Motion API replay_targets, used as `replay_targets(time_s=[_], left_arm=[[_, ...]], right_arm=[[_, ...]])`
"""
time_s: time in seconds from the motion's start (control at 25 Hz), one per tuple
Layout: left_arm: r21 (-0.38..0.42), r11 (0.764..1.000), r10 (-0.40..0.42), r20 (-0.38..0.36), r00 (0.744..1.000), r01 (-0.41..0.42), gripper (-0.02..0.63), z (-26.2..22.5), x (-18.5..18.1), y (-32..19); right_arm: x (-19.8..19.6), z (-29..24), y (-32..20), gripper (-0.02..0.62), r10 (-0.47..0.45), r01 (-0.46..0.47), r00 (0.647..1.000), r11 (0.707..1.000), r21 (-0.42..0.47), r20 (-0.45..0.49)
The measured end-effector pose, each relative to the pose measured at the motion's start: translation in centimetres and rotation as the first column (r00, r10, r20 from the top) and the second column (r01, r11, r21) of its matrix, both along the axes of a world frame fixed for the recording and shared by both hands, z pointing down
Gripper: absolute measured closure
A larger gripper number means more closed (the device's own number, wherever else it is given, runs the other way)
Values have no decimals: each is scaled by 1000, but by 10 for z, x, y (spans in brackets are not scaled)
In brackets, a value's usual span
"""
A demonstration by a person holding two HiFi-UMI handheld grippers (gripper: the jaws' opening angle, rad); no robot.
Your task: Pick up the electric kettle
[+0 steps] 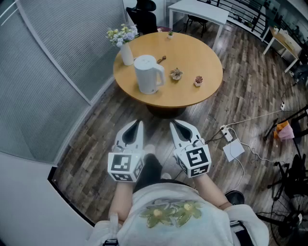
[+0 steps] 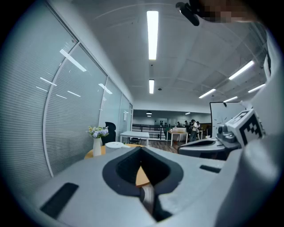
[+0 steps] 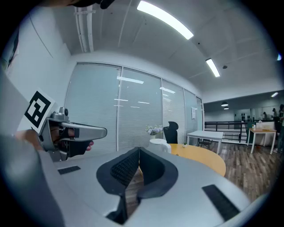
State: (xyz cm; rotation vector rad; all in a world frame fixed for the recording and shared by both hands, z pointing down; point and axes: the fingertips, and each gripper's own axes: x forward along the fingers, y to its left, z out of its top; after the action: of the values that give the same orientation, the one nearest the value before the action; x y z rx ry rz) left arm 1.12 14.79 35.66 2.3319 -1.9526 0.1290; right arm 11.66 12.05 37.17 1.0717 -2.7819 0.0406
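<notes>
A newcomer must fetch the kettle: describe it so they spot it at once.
Find the round wooden table. On its left side, beside the slim vase of flowers, stands the kettle. It is the largest thing there: a plain white jug with a lid and handle.

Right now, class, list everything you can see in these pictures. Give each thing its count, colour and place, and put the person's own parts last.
table: one, round, light brown, middle of the room
kettle: one, white, on the table's near left part
vase: one, white, holding pale flowers, on the table behind the kettle
small plants: two, on the table right of the kettle, the second nearer the edge
desk: one, white, beyond the table
chair: one, black, beyond the table
power strip: one, white, on the floor at right, with cables
floor: dark wood planks
left gripper: one, grey, shut, empty, in front of the person
right gripper: one, grey, shut, empty, beside the left
</notes>
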Motion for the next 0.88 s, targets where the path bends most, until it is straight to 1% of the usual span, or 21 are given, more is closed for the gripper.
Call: replay_targets(time_s=[0.28, 0.52, 0.68, 0.88], left_arm=[[-15, 1000, -10, 7, 1000, 10, 601, 4, 1, -4], [-38, 999, 3, 14, 1000, -3, 601, 12, 6, -16], [-56, 998, 7, 56, 998, -4, 601, 20, 5, -28], [-47, 999, 3, 39, 999, -2, 601, 20, -4, -44]], right_arm=[[4, -3, -3, 574, 0, 0, 1000, 999, 35, 1], [3, 0, -13, 574, -4, 4, 1000, 1000, 26, -6], [1, 7, -24, 574, -6, 6, 1000, 1000, 12, -11], [-5, 8, -39, 572, -12, 12, 1000, 1000, 5, 1]])
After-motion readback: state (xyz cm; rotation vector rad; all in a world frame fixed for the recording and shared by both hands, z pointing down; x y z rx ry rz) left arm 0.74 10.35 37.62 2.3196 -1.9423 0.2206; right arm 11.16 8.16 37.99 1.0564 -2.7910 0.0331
